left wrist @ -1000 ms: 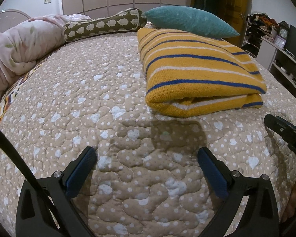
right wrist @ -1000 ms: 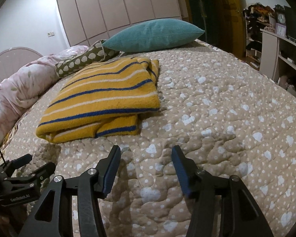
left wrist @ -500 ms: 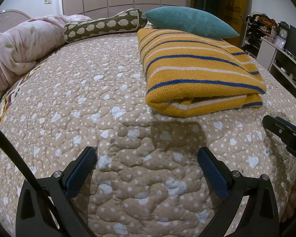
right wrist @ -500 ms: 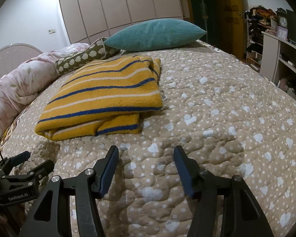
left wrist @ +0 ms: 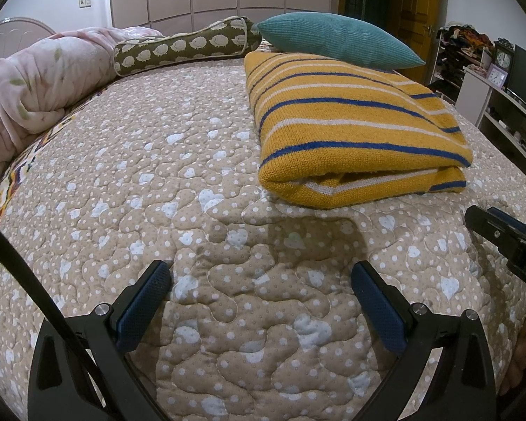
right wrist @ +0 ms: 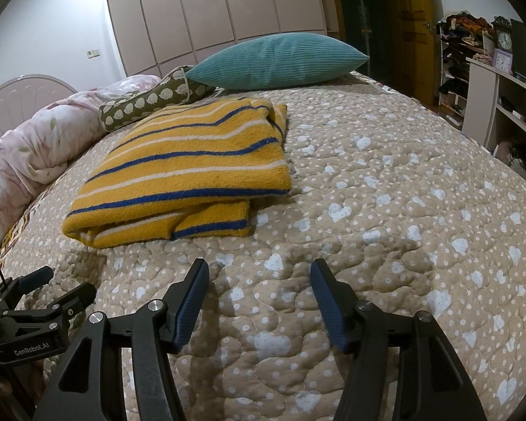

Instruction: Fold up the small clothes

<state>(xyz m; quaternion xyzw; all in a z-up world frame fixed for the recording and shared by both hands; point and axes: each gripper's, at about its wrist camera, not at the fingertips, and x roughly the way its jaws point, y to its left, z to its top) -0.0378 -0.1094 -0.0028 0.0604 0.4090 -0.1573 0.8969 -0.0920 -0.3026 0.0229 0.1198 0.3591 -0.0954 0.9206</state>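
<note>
A yellow sweater (left wrist: 350, 133) with blue and white stripes lies folded on the beige quilted bed (left wrist: 157, 182). In the right wrist view the same sweater (right wrist: 189, 172) sits up and left of my fingers. My left gripper (left wrist: 261, 273) hovers over bare quilt in front of the sweater, open, with nothing between its fingers. My right gripper (right wrist: 259, 270) is also over bare quilt, near the sweater's front right corner; its jaws are opening and hold nothing. Each gripper shows at the edge of the other's view: the right gripper (left wrist: 508, 242) and the left gripper (right wrist: 38, 298).
A teal pillow (left wrist: 336, 44) and a patterned bolster (left wrist: 186, 47) lie behind the sweater, a pink floral duvet (left wrist: 38, 80) at the far left. White shelves with clocks and clutter (right wrist: 501, 80) stand beyond the bed's right edge. A black cable (left wrist: 24, 273) crosses the left.
The right gripper's jaws have spread a little wider. Both hands have stayed where they were, and the sweater has not moved.
</note>
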